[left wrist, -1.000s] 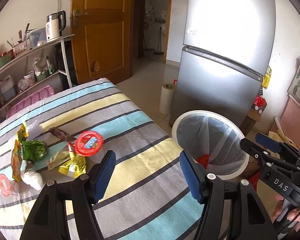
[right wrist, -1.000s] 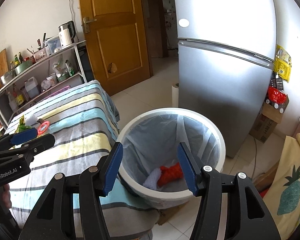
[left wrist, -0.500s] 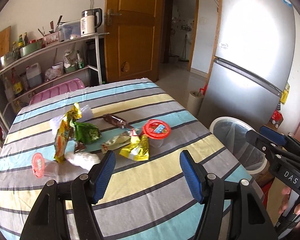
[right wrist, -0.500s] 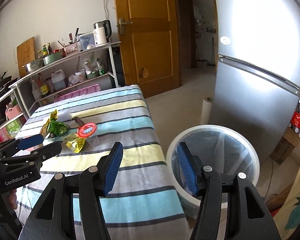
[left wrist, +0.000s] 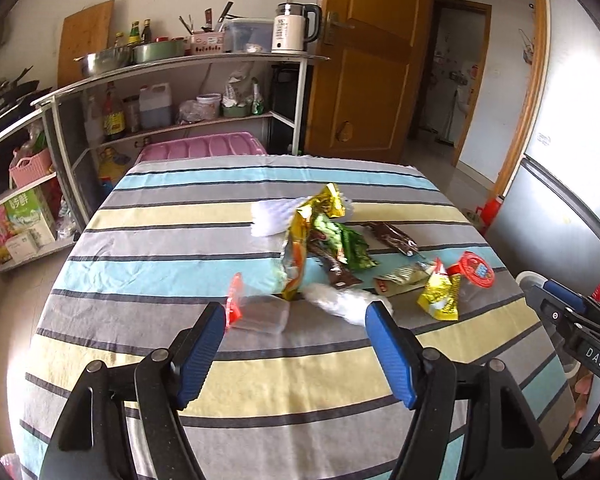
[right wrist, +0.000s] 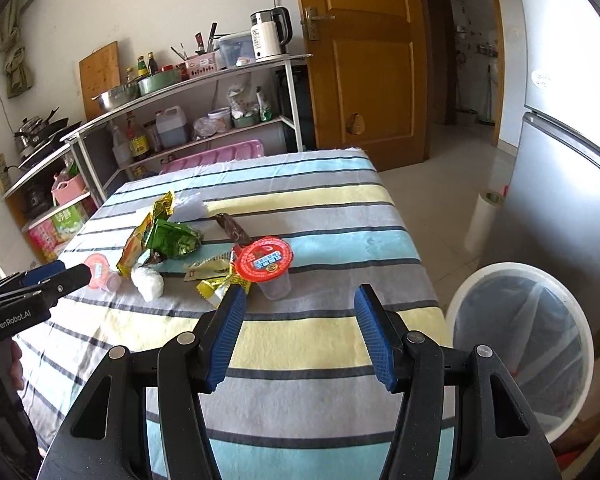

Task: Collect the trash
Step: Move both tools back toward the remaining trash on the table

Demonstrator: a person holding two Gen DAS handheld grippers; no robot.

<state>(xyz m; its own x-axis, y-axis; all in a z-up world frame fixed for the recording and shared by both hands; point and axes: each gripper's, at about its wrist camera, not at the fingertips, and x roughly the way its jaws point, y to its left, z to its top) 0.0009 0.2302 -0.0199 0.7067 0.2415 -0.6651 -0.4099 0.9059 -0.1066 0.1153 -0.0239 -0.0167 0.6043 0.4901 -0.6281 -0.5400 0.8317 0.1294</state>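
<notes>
both grippers' jaws spread, empty, left point(left wrist: 296, 344) just widened; brown wrapper point(right wrist: 232, 227) long axis runs toward far-left

Left wrist camera close over the striped desk point(left wrist: 228, 384), angled down toward the shelves point(left wrist: 204, 60), right wrist camera alongside, sharing the litter point(right wrist: 168, 240), adding the bin point(right wrist: 516, 344)

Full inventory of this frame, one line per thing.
Table: 1, striped cloth, centre.
Lidded cups: 2, clear with red foil lids; one upright, one on its side.
Wrappers: several, gold, green, brown, piled mid-table.
White wad: 1, near edge of pile.
Bin: 1, white, lined, floor right of table.
Fridge: 1, silver, right.
Shelf rack: 1, cluttered, behind table.
Kettle: 1, white, top shelf.
Left gripper: open, empty.
Right gripper: open, empty.
</notes>
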